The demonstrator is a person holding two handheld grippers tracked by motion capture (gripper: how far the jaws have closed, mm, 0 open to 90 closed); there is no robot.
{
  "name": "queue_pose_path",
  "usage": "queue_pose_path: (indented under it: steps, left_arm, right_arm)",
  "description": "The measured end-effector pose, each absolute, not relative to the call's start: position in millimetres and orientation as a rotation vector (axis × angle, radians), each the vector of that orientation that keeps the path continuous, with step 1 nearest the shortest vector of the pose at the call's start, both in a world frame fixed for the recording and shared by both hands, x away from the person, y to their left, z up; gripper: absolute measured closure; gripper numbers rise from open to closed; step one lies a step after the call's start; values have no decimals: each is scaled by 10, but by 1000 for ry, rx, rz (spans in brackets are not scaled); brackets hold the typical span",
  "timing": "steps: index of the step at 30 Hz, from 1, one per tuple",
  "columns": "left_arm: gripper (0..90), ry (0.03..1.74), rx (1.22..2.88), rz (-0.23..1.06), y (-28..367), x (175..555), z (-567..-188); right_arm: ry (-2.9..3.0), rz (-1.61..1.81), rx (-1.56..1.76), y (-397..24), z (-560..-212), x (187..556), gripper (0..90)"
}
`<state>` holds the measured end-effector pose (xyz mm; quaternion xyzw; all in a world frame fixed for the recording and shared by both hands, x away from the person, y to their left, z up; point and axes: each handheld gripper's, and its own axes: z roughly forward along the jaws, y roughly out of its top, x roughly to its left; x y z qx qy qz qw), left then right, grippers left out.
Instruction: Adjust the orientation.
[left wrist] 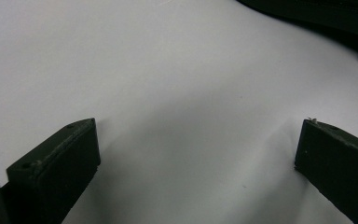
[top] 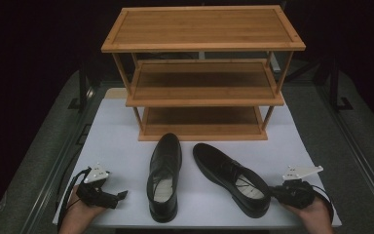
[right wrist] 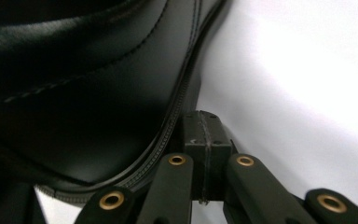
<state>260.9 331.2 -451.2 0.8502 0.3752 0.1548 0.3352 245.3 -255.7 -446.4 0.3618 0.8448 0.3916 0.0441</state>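
Note:
Two black leather dress shoes lie on the white table [top: 121,151] in front of a wooden rack. The left shoe [top: 164,175] points toward the rack and the right shoe [top: 231,178] lies at an angle with its toe to the upper left. My right gripper [top: 275,191] sits at the right shoe's heel. In the right gripper view its jaws [right wrist: 203,133] are shut against each other with nothing between them, right beside the sole edge of the shoe [right wrist: 88,93]. My left gripper [top: 119,195] rests left of the left shoe, open [left wrist: 198,135] over bare table.
A three-tier bamboo shoe rack [top: 202,73] stands at the back of the table with bare shelves. The table's edges run close to both hands. A dark shoe edge [left wrist: 317,18] shows at the top right of the left gripper view.

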Motion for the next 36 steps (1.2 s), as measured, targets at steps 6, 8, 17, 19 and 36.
queue_pose_path:
  steps: [6,8,17,19,36]
  left_arm:
    - [0,980,2217,402,3312,2610,-4512]
    - [0,979,2217,403,3312,2610,-4513]
    - [0,980,2218,401,3312,2611,-4512]
    - [0,981,2217,402,3311,2610,-4513]
    - [0,981,2216,403,3310,2611,-4514]
  right_arm:
    - [2619,1207,1065,-2444,-4455,2432,898]
    - [2631,1213,1054,-2412,-4454,2428,898]
    - [2681,1230,1005,-2288,-4451,2392,898]
    - [2695,1234,990,-2235,-4447,2385,898]
    - [2787,1241,852,-1889,-4440,2346,898]
